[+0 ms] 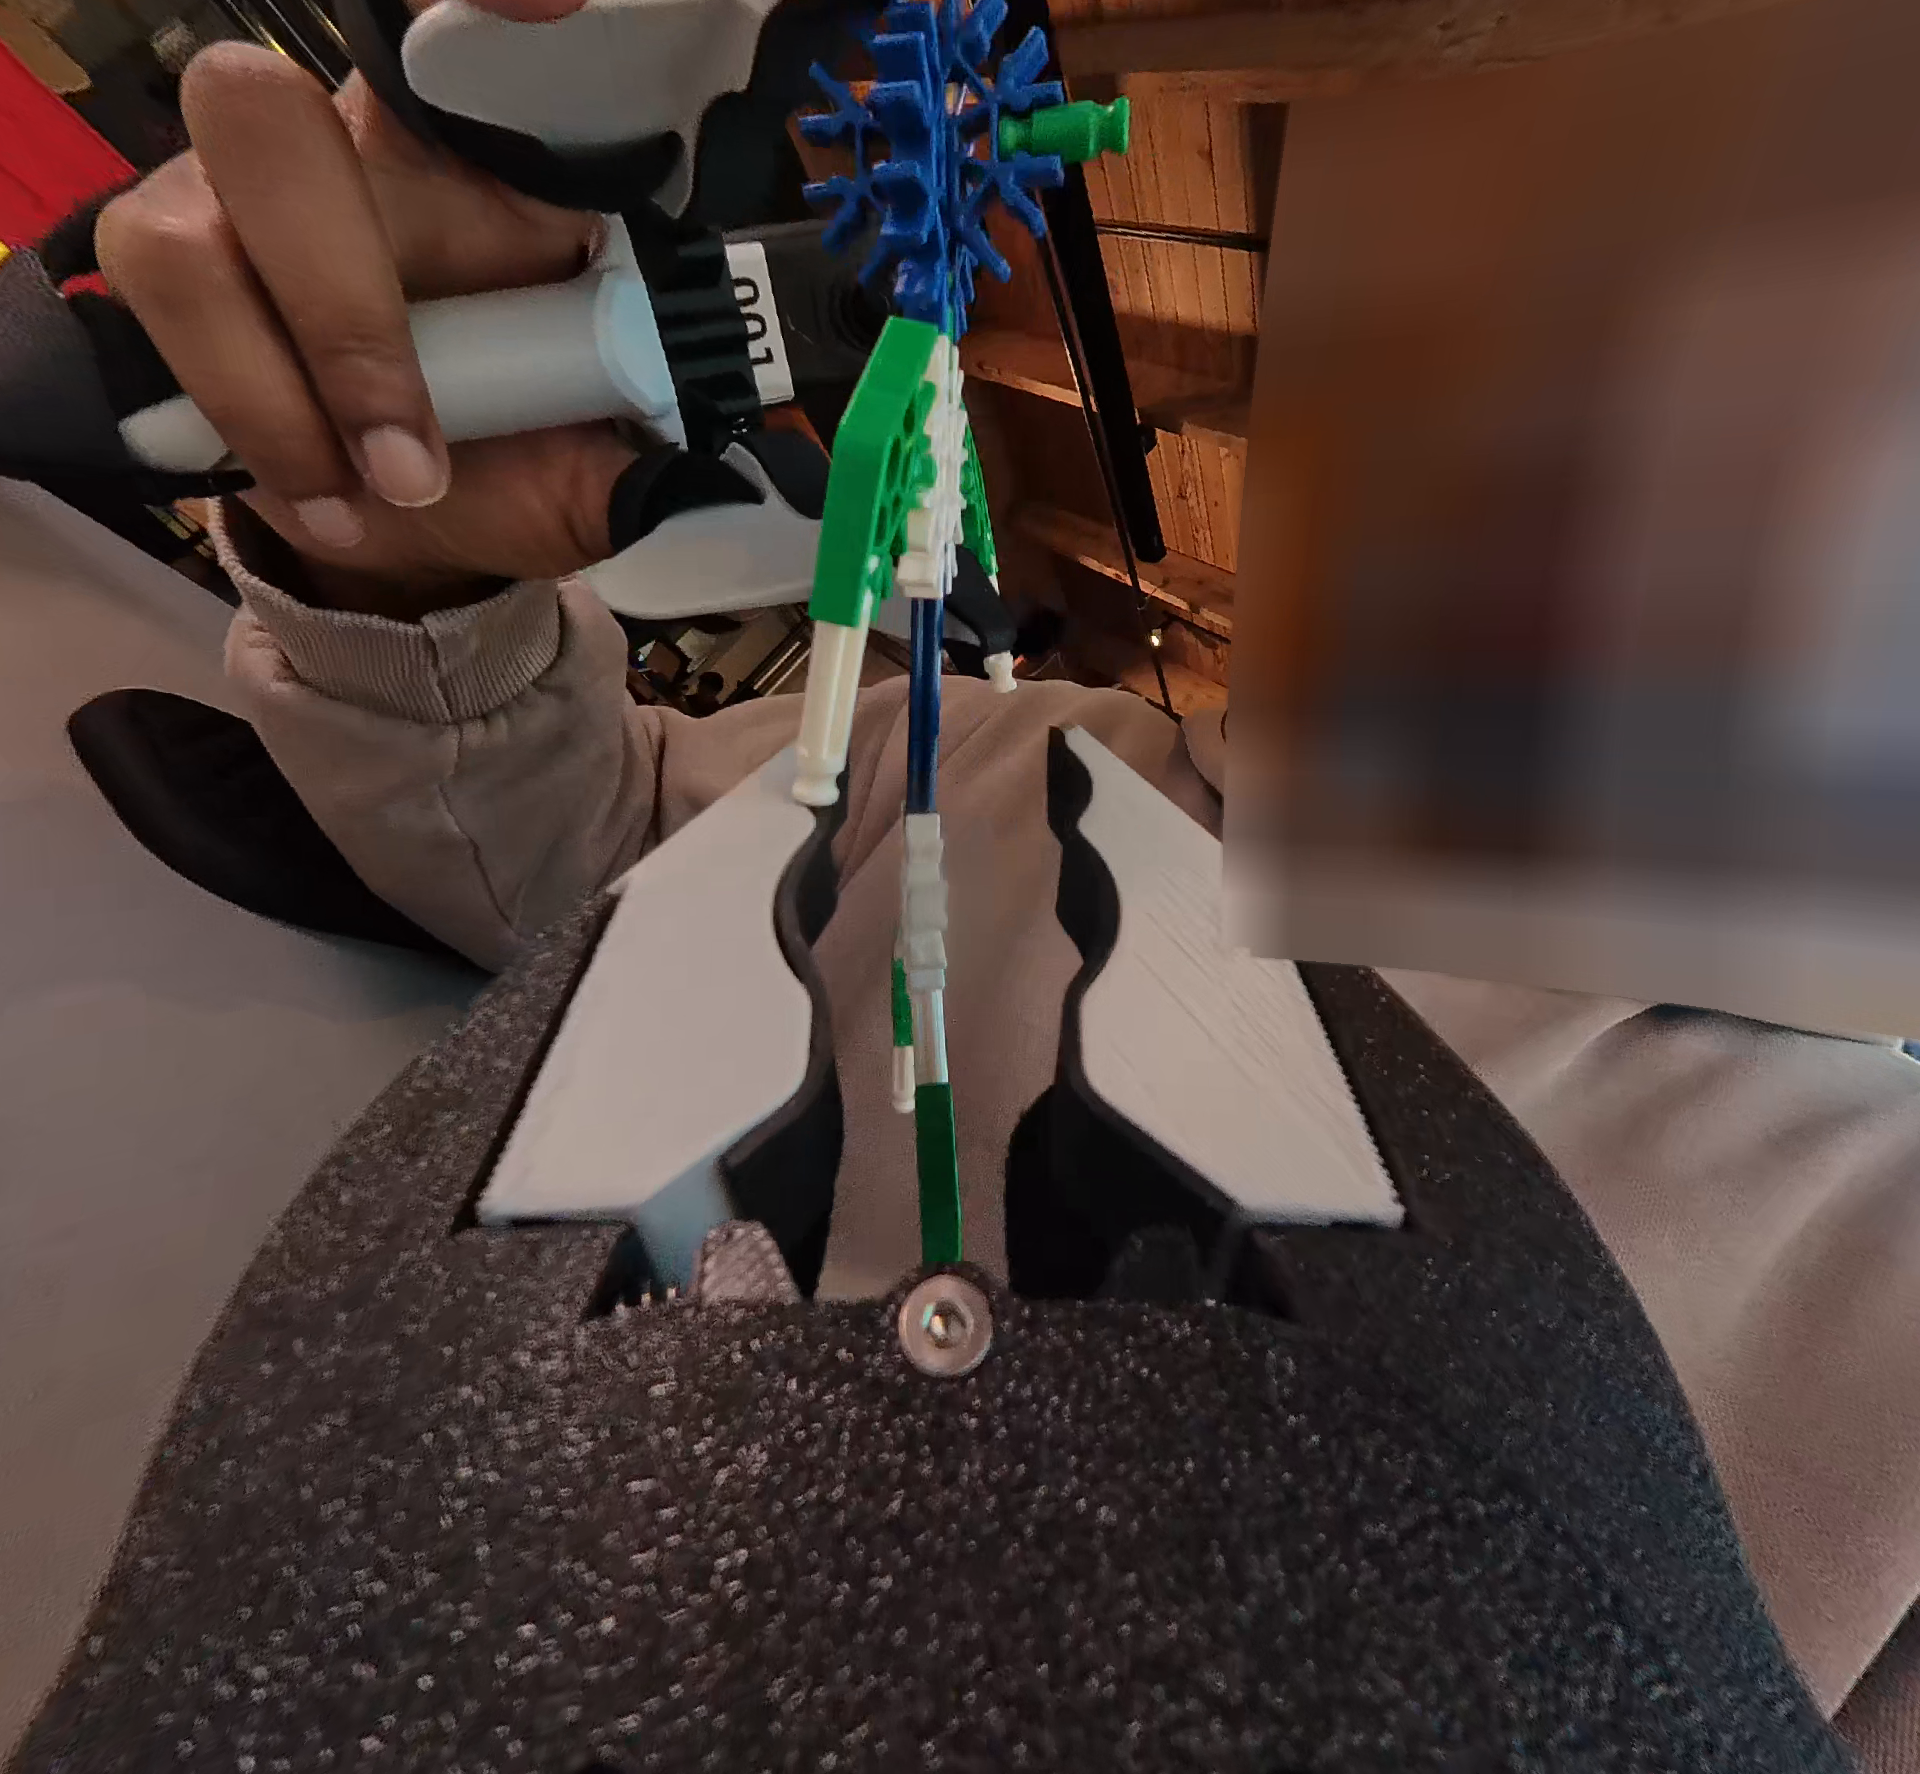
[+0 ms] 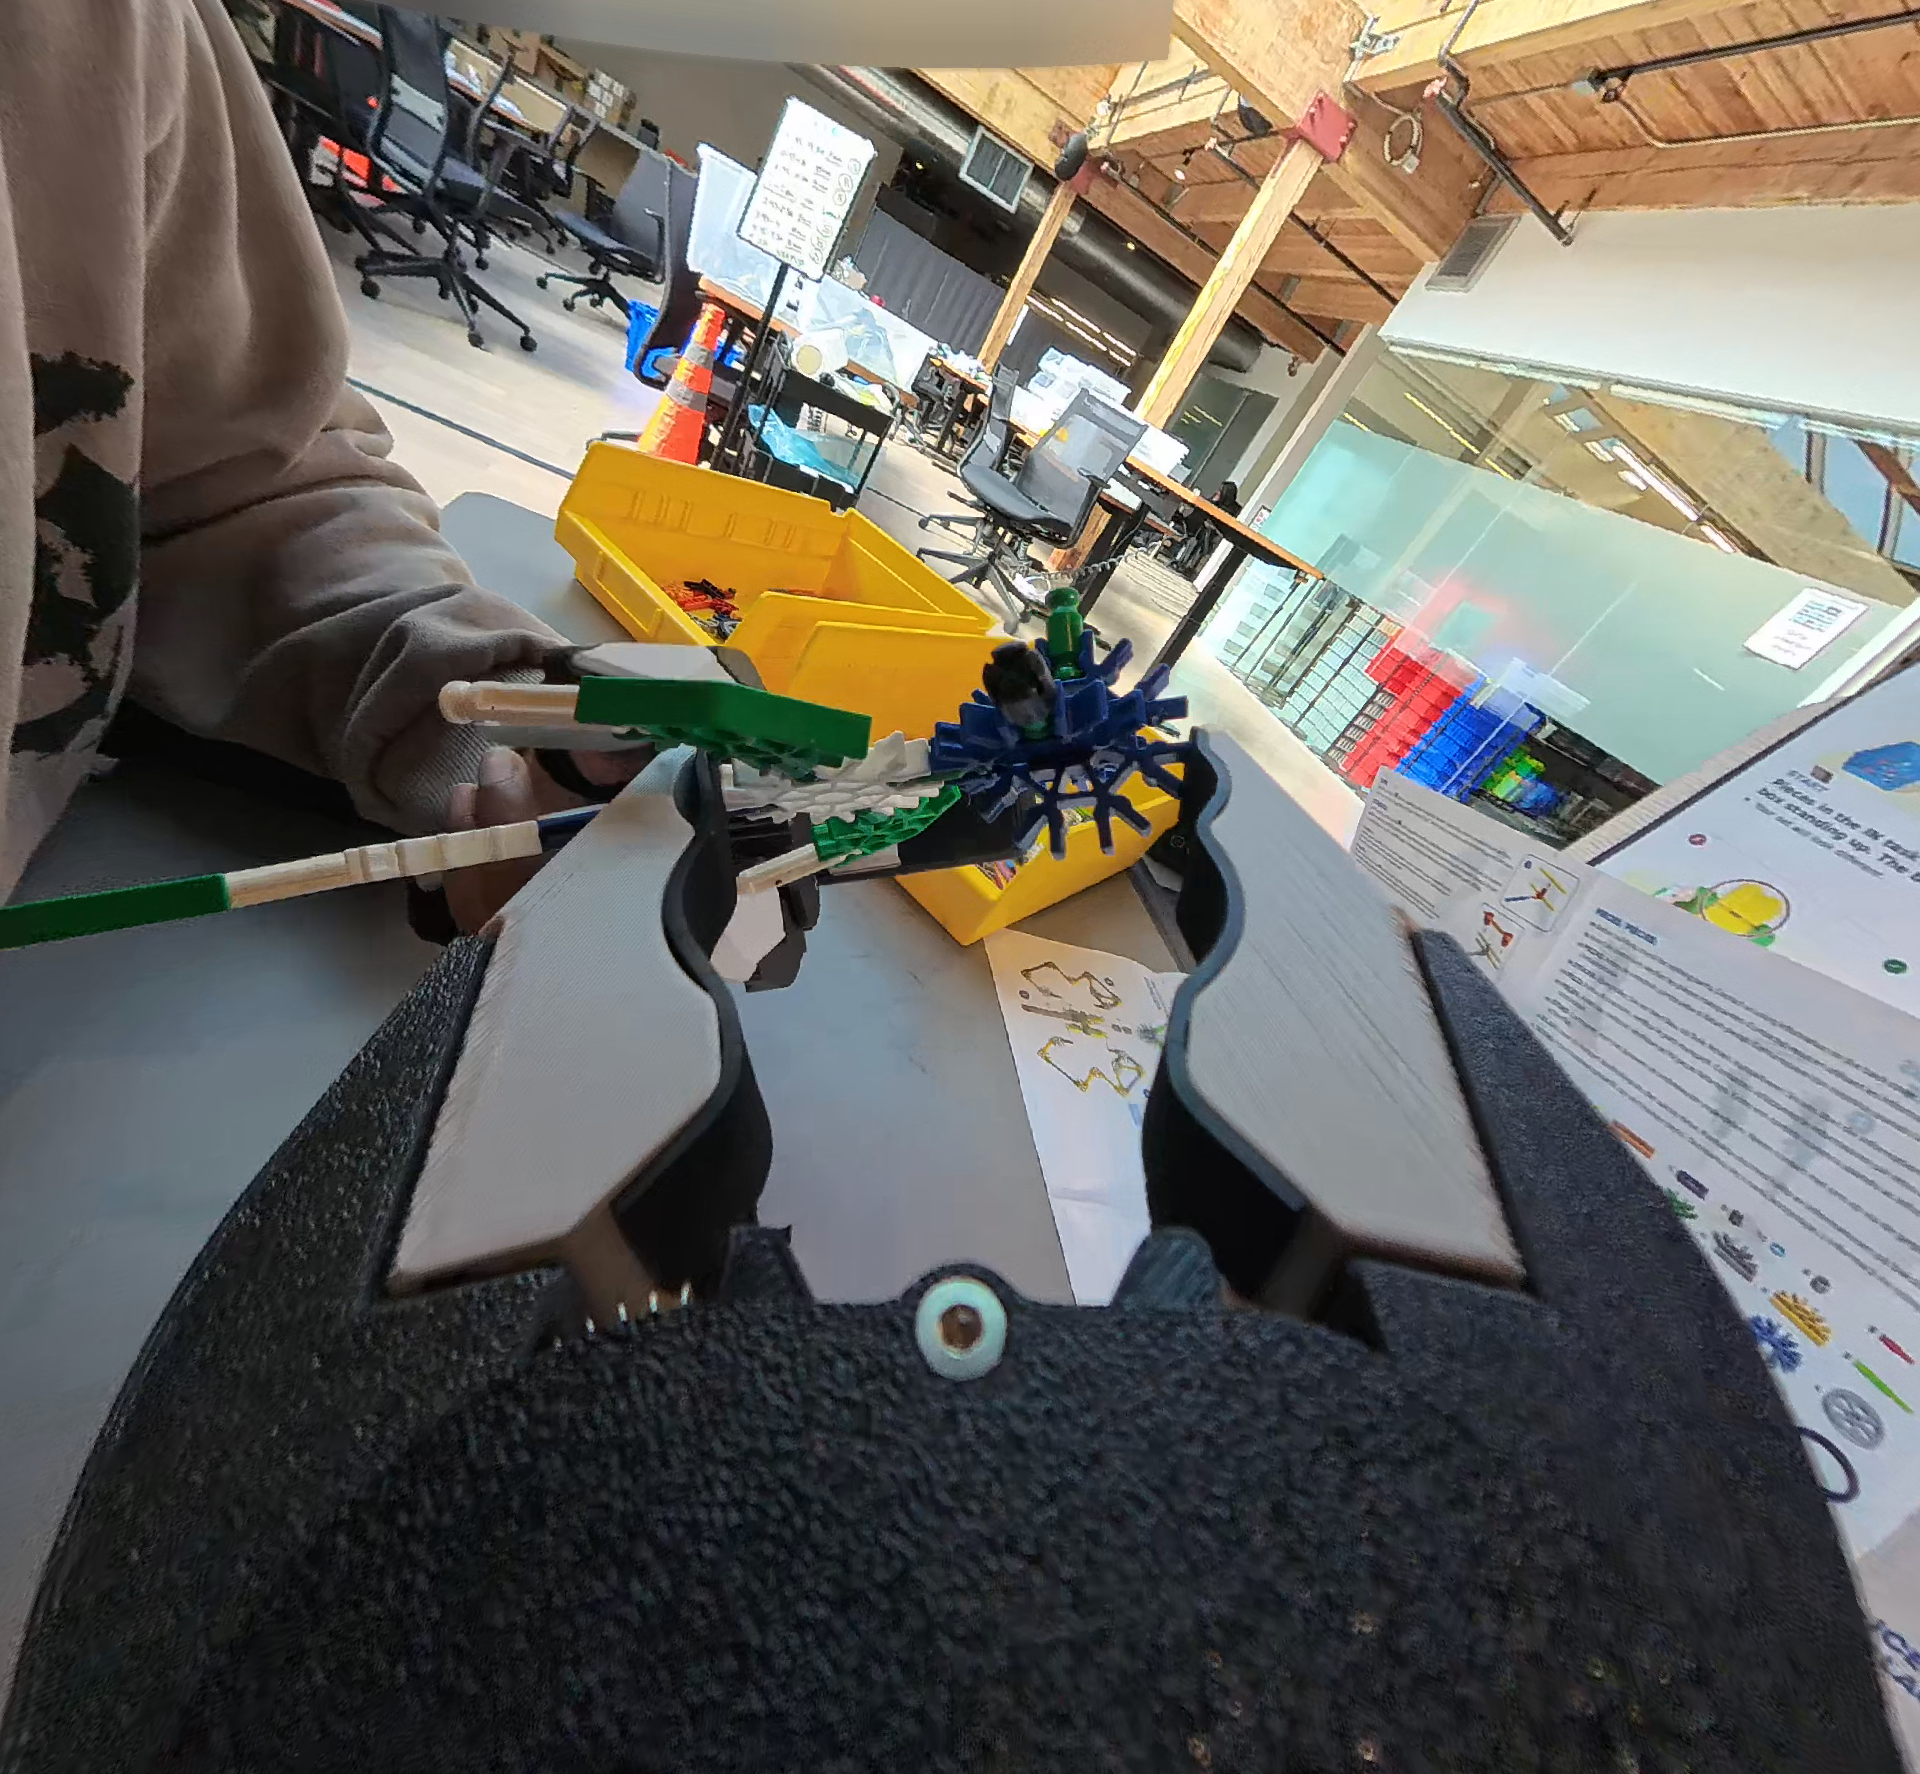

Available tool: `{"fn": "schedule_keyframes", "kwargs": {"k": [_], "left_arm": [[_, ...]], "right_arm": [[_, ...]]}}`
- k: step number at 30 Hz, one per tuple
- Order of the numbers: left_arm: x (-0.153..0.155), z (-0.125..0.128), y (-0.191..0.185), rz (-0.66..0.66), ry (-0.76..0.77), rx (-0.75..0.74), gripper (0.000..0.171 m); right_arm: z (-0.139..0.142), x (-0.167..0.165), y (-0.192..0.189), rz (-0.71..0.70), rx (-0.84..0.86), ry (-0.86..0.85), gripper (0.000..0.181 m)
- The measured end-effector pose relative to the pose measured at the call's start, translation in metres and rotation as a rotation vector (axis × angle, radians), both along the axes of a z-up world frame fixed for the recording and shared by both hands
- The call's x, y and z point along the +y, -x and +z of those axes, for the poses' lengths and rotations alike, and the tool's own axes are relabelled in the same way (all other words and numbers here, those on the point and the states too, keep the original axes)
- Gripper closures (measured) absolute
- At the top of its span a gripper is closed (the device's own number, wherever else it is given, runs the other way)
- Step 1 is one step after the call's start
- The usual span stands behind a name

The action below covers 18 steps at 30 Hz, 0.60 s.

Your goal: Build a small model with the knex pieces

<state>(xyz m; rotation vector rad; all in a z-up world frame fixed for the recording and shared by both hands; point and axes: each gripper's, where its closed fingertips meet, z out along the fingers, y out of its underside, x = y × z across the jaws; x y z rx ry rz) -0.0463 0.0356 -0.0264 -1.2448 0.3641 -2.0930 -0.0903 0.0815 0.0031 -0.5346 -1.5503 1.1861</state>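
1. Table (image 2: 883, 1049): grey top, well below both grippers; everything handled is kept up in the air above it.
2. Printed instruction sheets (image 2: 1714, 1101): propped at the right of the table, with a smaller diagram sheet (image 2: 1081, 1028) lying flat beside them.
3. Yellow bins (image 2: 727, 529): two, set behind the raised work, with small loose parts in them.
4. Right gripper (image 2: 951, 789): held in a hand (image 1: 312, 301). Its jaws stand wide, yet one tip meets the white and green connectors and the other the blue spokes. It is judged to be clamped lengthwise on the toy assembly, which would explain why the piece stays aloft.
5. Left gripper (image 1: 935, 779): jaws parted, nothing pinched. The long rod passes freely down the gap toward the camera, and one short white rod end lies just beside a fingertip.
6. Toy assembly (image 1: 894, 477): carried between the two grippers and made of stacked green and white connectors on the long rod (image 1: 935, 1142).
7. Blue snowflake connectors (image 1: 914, 124): clustered at the far end, crowding the right gripper's tip.
8. Green stub (image 1: 1065, 132): projects sideways from the blue cluster.
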Motion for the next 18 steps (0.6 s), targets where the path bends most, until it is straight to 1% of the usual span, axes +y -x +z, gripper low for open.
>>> {"fn": "schedule_keyframes", "kwargs": {"k": [1,3,5,8,10,12,14,15,18], "left_arm": [[0.003,-0.001,0.001,0.024,-0.003,0.012,0.127],[0.005,-0.001,0.001,0.047,-0.013,0.014,0.12],[0.005,-0.001,0.004,0.034,-0.007,0.004,0.123],[0.016,-0.007,0.016,0.092,0.013,0.018,0.125],[0.021,-0.006,0.02,0.11,0.032,0.0,0.125],[0.024,-0.009,0.018,0.139,0.032,0.019,0.119],[0.027,-0.005,0.022,0.178,0.022,-0.02,0.115],[0.028,-0.002,0.026,0.194,0.017,-0.039,0.116],[0.029,-0.009,0.026,0.171,0.04,0.022,0.142]], "right_arm": [[-0.001,0.0,0.001,-0.004,0.003,0.001,0.095],[-0.001,-0.002,0.002,0.009,0.008,0.019,0.095],[0.005,-0.001,0.001,0.008,0.035,0.052,0.095],[0.015,0.006,-0.002,-0.015,0.074,0.087,0.094],[0.011,0.002,-0.001,-0.006,0.06,0.078,0.095],[0.005,-0.007,0.002,0.03,0.044,0.105,0.094],[-0.003,-0.014,0.006,0.054,0.015,0.107,0.094],[-0.007,-0.015,0.008,0.052,0.007,0.096,0.094],[-0.011,-0.017,0.009,0.071,-0.011,0.109,0.094]]}}
